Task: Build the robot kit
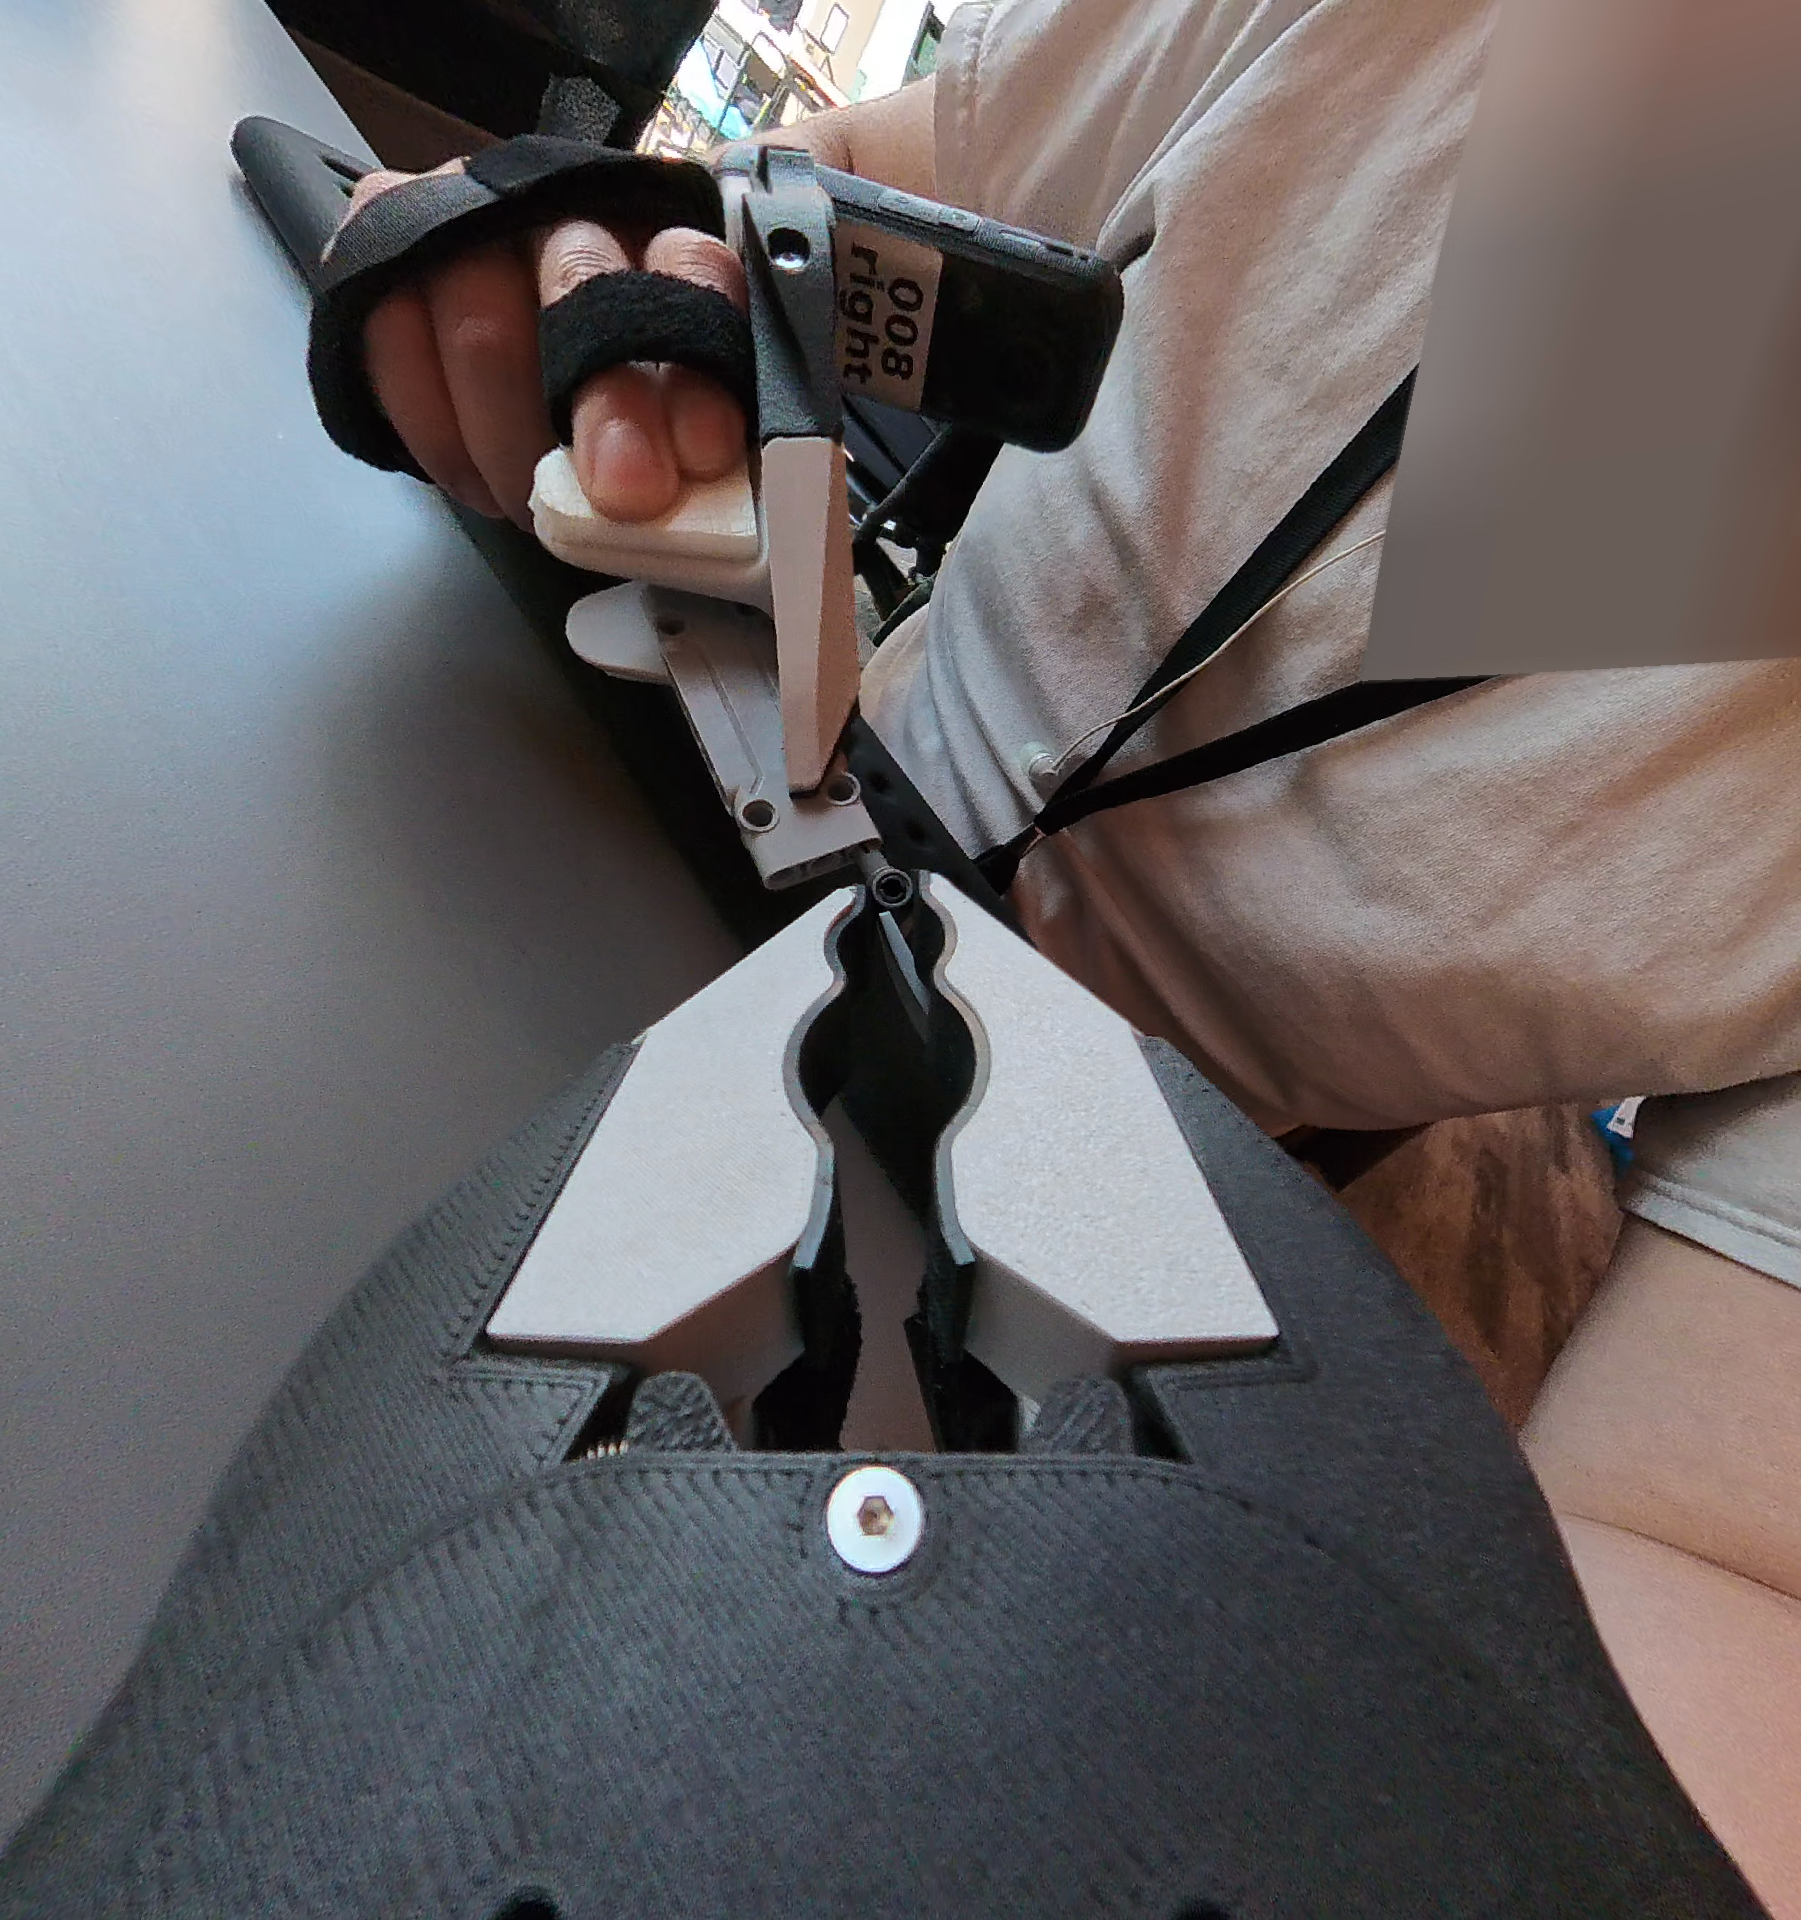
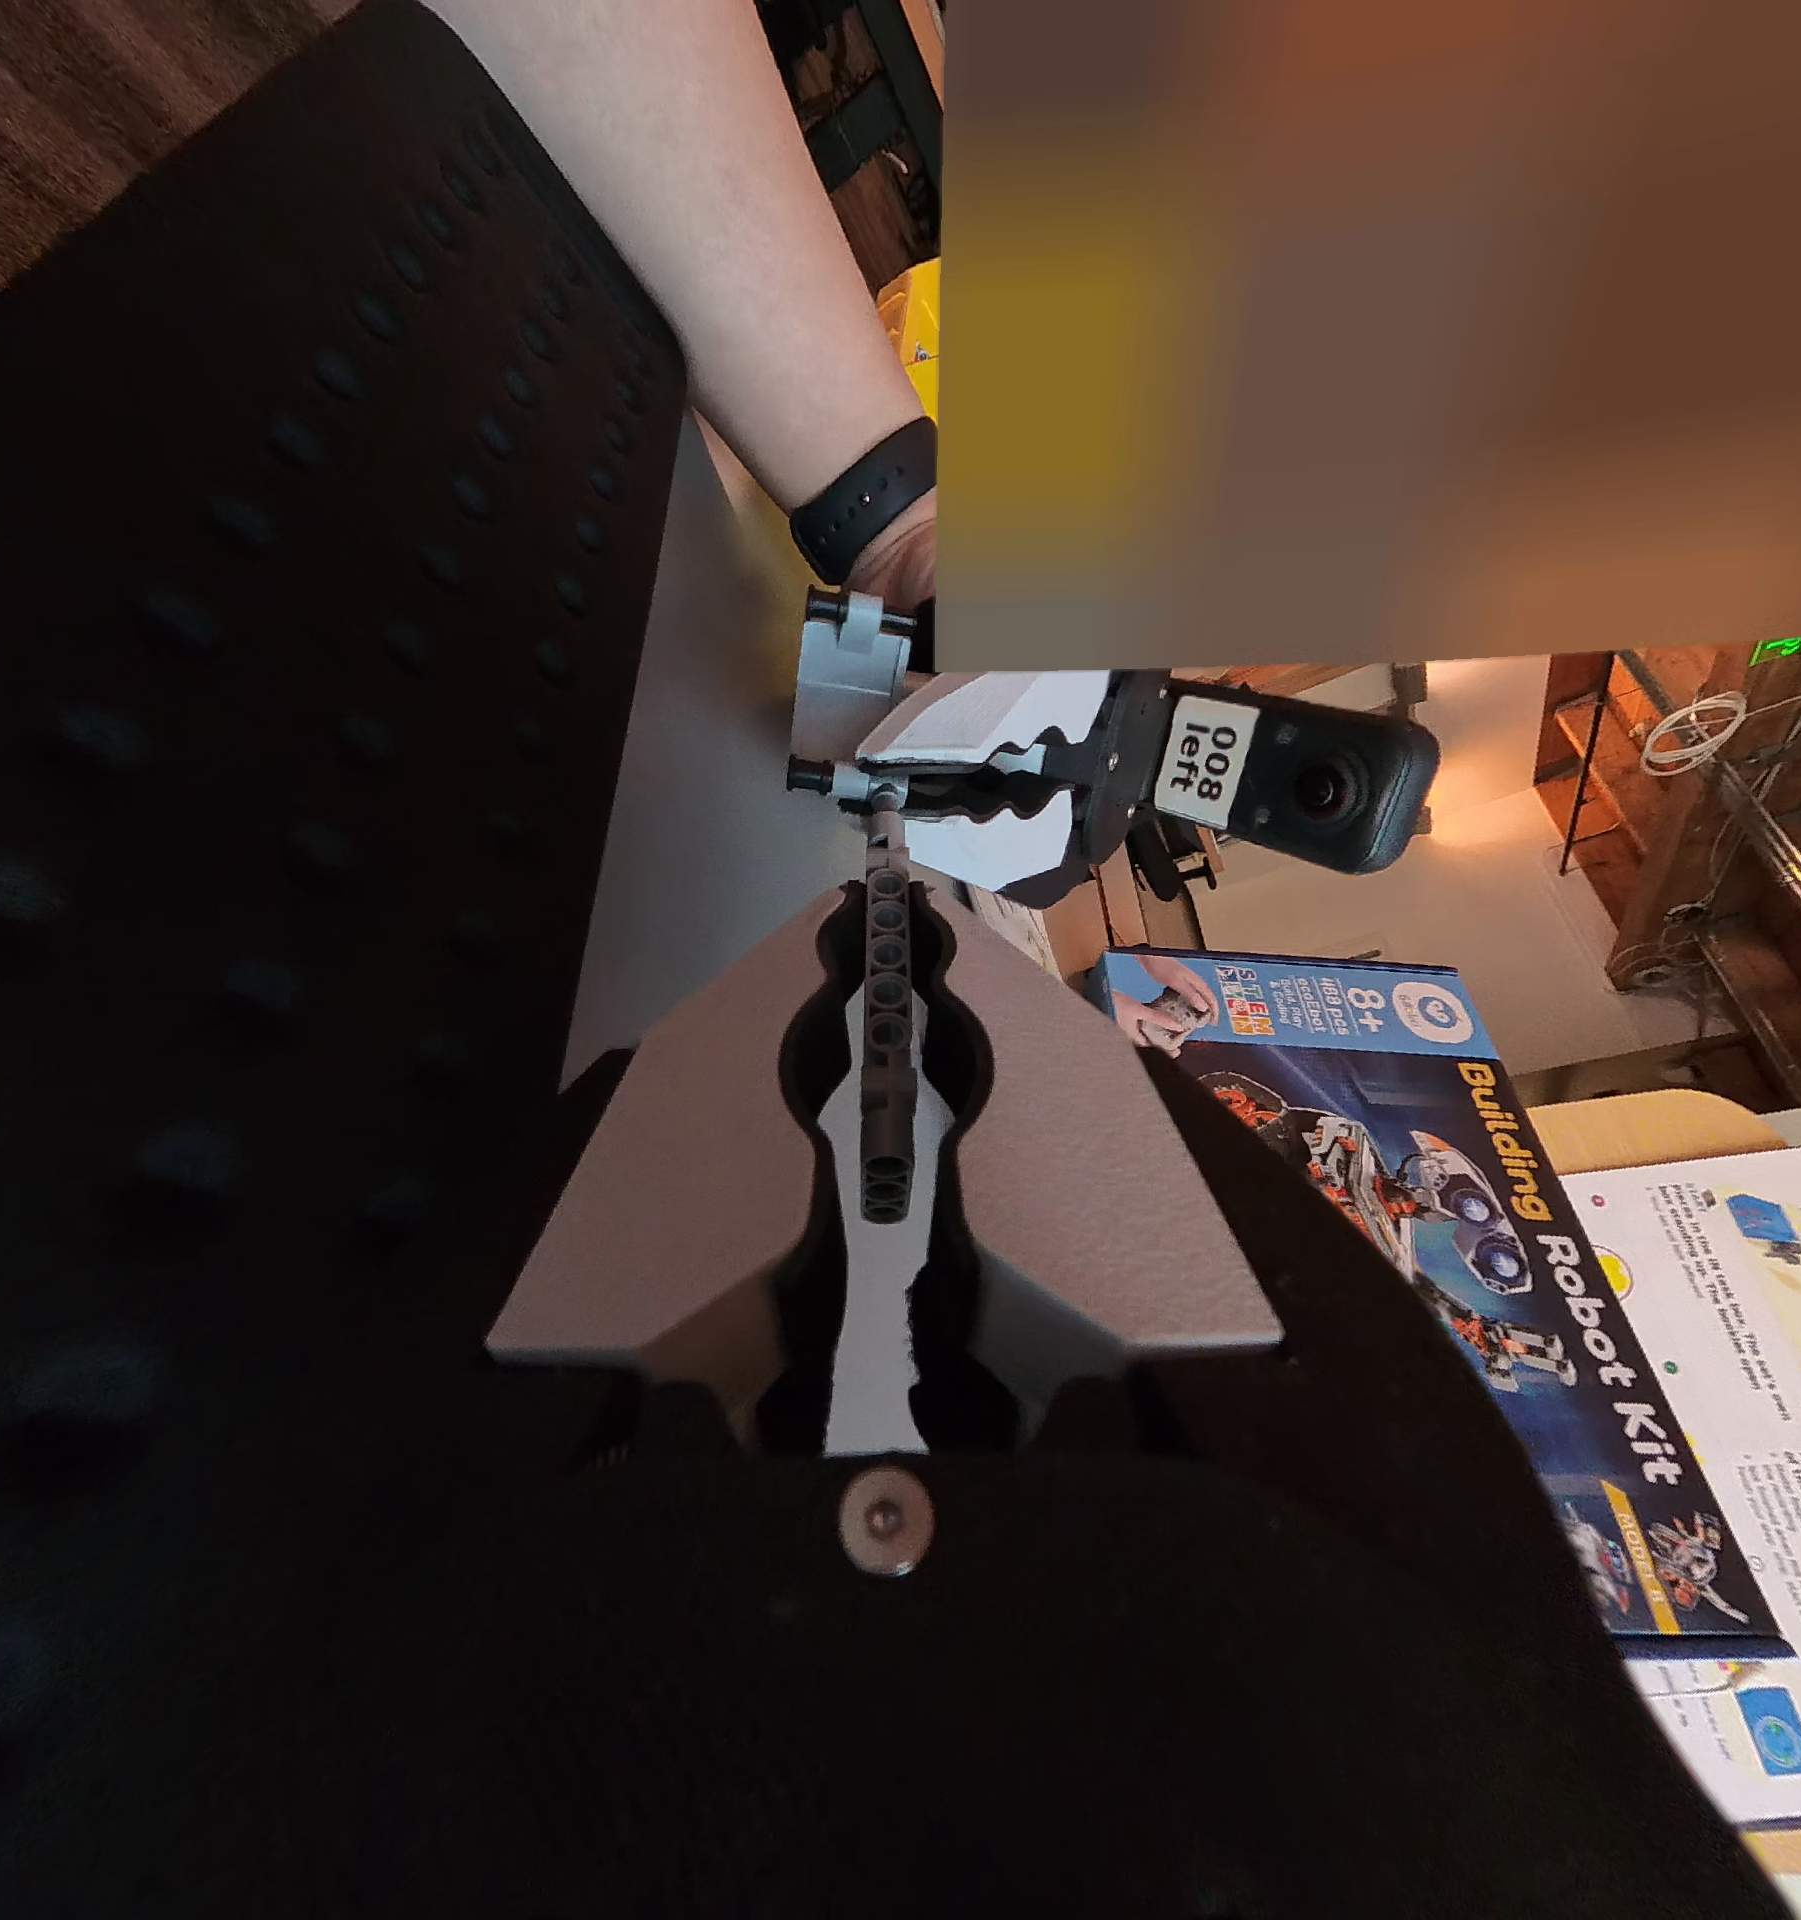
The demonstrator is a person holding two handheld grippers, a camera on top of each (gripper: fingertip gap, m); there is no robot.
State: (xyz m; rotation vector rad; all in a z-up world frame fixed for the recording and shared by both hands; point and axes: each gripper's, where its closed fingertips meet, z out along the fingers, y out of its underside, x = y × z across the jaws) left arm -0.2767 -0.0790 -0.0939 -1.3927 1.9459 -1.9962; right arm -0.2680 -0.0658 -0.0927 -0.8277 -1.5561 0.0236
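I'm clamping the right gripper (image 2: 885,906) on a dark grey perforated plastic beam (image 2: 885,1039), jaws nearly closed. The left gripper (image 1: 888,914) is pinching a light grey plastic block with black pins (image 2: 846,681) at its tips. The beam's end is meeting the block, apparently joined. A blue cardboard kit box (image 2: 1395,1195) is lying nearby, and a forearm with a black wristband (image 2: 863,499) is crowding in just beside the block.
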